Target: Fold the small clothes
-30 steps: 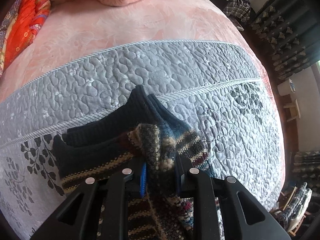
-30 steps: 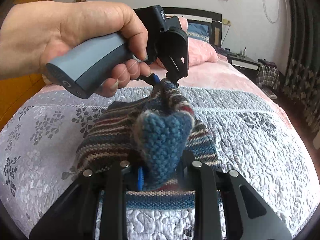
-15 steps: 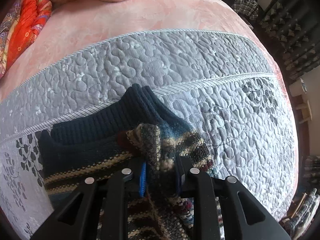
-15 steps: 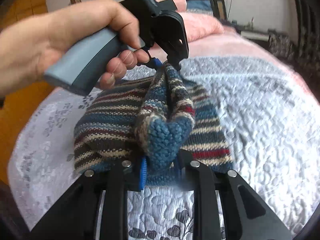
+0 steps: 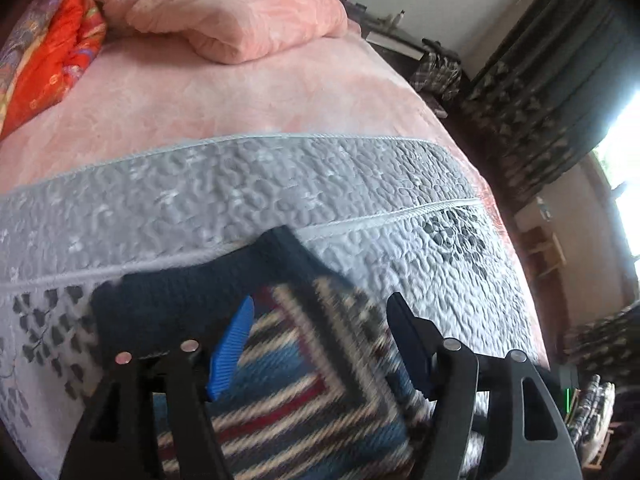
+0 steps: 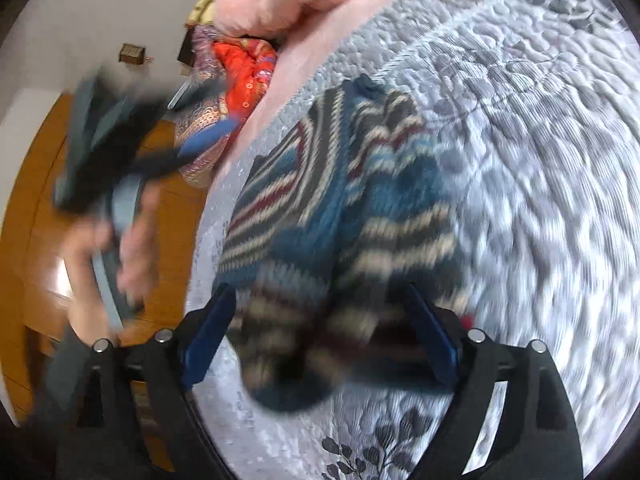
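Left gripper (image 5: 320,344): its jaws stand wide apart and hold nothing; the striped knit shows in the gap between the two fingers, below them.
Right gripper (image 6: 320,340): also spread wide, with nothing clamped; the near end of the sweater lies between and under its fingers.
Sweater (image 6: 332,200): a small knitted one with stripes in blue, cream, dark red and grey; it lies on the grey quilt in a folded, bunched shape, and its dark navy ribbed edge (image 5: 180,296) points toward the pink blanket.
Quilt (image 5: 400,248): grey, stitched in a pebble pattern with dark leaf prints; it covers the near part of the bed, and the sweater rests on it close to a corded seam.
Pink blanket (image 5: 220,92): covers the far part of the bed, with a folded pink bundle (image 5: 224,16) on top.
Red cloth (image 5: 52,68): at the left edge of the bed, beside the pink bundle.
Hand (image 6: 120,248): in the right wrist view a hand holds the grey handle of the other gripper, off the side of the bed above the wooden floor (image 6: 36,184); this part is very blurred.
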A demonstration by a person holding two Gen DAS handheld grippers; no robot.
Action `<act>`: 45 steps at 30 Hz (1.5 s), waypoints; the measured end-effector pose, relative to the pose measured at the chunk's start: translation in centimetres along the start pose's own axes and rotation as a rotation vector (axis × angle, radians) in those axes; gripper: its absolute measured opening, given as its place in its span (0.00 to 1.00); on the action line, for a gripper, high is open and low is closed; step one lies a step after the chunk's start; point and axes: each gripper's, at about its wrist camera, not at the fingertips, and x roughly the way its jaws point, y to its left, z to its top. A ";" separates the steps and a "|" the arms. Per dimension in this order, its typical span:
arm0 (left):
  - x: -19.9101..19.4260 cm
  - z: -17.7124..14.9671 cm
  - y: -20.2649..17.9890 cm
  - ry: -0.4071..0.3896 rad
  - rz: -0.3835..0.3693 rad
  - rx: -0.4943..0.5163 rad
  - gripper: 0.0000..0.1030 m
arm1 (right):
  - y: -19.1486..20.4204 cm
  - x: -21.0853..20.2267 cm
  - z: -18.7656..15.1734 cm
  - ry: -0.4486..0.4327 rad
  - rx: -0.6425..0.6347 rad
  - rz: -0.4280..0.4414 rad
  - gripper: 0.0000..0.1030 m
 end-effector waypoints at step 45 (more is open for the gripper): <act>1.3 -12.0 4.5 0.176 -0.439 -0.064 0.66 | -0.9 0.8 2.6 0.091 0.020 -0.154 0.16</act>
